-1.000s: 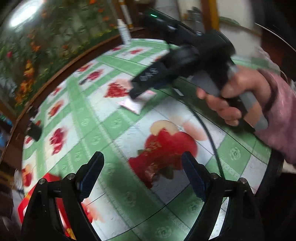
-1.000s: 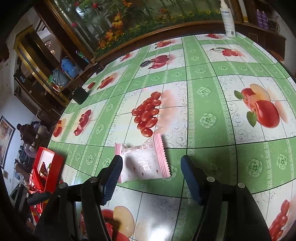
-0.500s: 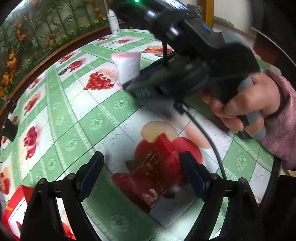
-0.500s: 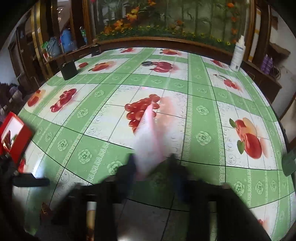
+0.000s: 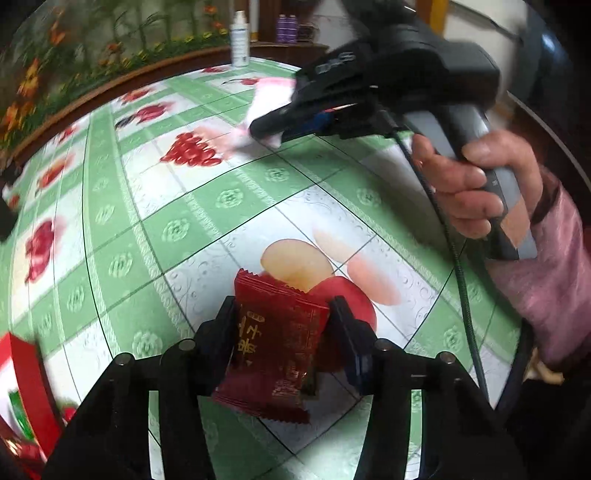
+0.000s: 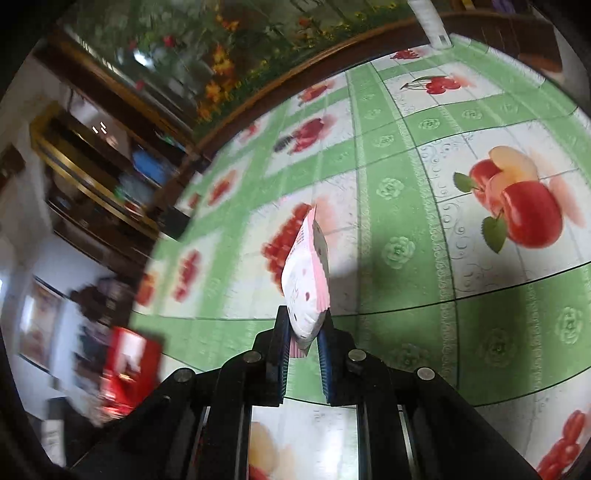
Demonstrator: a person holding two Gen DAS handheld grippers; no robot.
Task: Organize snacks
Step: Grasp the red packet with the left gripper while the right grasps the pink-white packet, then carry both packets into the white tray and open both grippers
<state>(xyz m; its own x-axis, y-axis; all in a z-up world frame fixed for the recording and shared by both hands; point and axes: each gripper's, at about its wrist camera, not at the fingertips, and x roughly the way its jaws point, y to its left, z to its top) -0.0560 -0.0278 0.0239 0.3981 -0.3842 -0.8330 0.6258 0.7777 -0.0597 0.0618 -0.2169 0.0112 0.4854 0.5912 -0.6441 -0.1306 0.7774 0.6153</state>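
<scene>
My left gripper point(image 5: 282, 325) is shut on a dark red snack packet point(image 5: 275, 343) with gold lettering, held just above the green fruit-print tablecloth point(image 5: 177, 229). My right gripper point(image 6: 303, 345) is shut on a pink and white snack packet point(image 6: 306, 280), held on edge above the tablecloth point(image 6: 480, 317). In the left wrist view the right gripper point(image 5: 273, 131) is at the upper right with the pink packet point(image 5: 264, 105) sticking out, a hand on its handle. A red box point(image 5: 26, 387) sits at the lower left; it also shows in the right wrist view point(image 6: 127, 373).
A white pump bottle point(image 5: 239, 38) stands at the table's far edge, also in the right wrist view point(image 6: 432, 22). A wooden rim and a flower-patterned wall lie behind the table. Shelves with clutter point(image 6: 110, 184) stand to the left. A small black object point(image 6: 177, 221) sits at the table's left edge.
My left gripper closed on the dark red packet that lay on the cloth. My right gripper closed on the pink packet and lifted it off the table, turning it on edge.
</scene>
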